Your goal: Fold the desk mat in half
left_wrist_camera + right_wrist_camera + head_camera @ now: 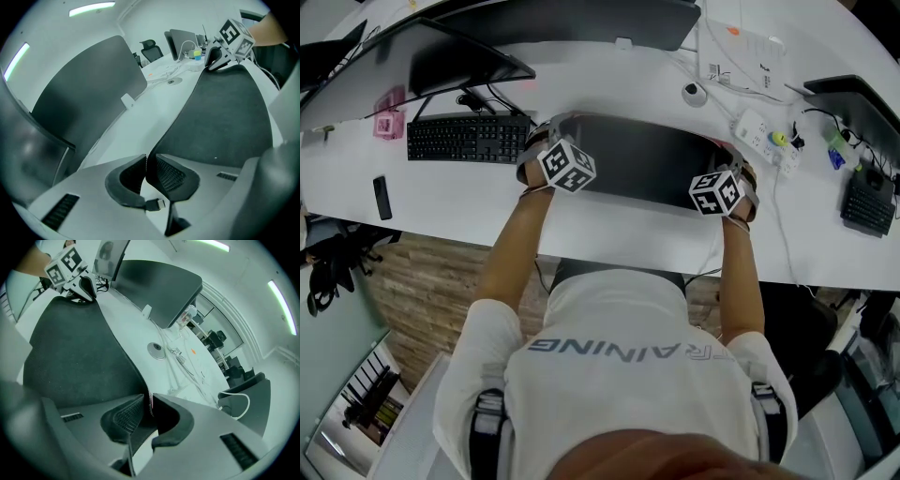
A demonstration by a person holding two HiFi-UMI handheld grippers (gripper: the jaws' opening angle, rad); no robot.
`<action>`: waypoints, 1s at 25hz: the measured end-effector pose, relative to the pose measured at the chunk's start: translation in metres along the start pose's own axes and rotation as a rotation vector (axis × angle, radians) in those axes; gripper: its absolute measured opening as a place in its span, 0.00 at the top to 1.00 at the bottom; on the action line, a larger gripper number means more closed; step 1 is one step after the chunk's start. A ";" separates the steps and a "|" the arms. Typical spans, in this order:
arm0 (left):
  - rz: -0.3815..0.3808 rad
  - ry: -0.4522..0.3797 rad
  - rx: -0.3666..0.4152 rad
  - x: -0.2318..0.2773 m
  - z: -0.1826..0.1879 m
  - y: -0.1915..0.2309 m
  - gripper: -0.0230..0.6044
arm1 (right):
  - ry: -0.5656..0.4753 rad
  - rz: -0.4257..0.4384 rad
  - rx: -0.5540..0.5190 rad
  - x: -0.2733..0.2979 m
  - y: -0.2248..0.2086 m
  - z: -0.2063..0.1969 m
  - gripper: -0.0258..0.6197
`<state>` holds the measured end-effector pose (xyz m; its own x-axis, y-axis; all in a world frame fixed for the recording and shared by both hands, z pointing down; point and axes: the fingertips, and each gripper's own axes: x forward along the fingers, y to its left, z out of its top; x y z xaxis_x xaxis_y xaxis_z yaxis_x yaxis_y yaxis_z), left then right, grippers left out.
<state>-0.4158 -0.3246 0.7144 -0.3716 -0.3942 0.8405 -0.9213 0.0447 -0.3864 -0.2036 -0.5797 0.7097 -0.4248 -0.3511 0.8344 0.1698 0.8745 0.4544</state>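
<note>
both grippers pinch one long edge of the desk mat

the desk mat (642, 164) lies on the white desk (609, 239) straight in front of the person, between the keyboard (467, 138) on one side and the power strip (757, 129) on the other. the left gripper (147, 169) has its jaws drawn nearly together on the mat's edge at the left end. the thin dark edge stands upright between them, and the pads look pressed against it. the right gripper (150, 411) mirrors this at the right end, with its jaws close on the same edge. each gripper view shows the other gripper at the far end of that edge, so the two hold one long side, the side toward the monitor (455, 56).

taking the edge at both ends is likely meant to carry it as one straight line, so the mat bends evenly instead of twisting or sagging at a corner. both grippers point steeply down, and the sheet slopes away from the held edge toward the person, which suggests the edge is low over the desk. whether a second layer lies beneath it can't be made out, so how far the fold has got is uncertain. the likely concern is alignment: if one end lands ahead of the other, the halves will not match.
</note>
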 end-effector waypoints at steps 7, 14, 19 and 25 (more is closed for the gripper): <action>0.071 -0.077 -0.145 -0.027 0.011 0.022 0.69 | -0.079 -0.009 0.123 -0.005 -0.018 0.006 0.73; 0.103 -0.304 -0.469 -0.107 0.022 0.041 0.90 | -0.313 -0.025 0.308 -0.060 -0.031 0.052 0.89; 0.110 -0.408 -0.527 -0.169 0.006 0.035 0.90 | -0.469 -0.016 0.427 -0.121 -0.017 0.088 0.92; 0.149 -0.514 -0.627 -0.252 -0.023 0.028 0.90 | -0.625 -0.013 0.509 -0.200 0.004 0.114 0.92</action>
<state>-0.3509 -0.2034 0.5003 -0.5362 -0.7081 0.4594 -0.8162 0.5737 -0.0683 -0.2188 -0.4675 0.5090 -0.8685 -0.2419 0.4326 -0.2009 0.9697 0.1390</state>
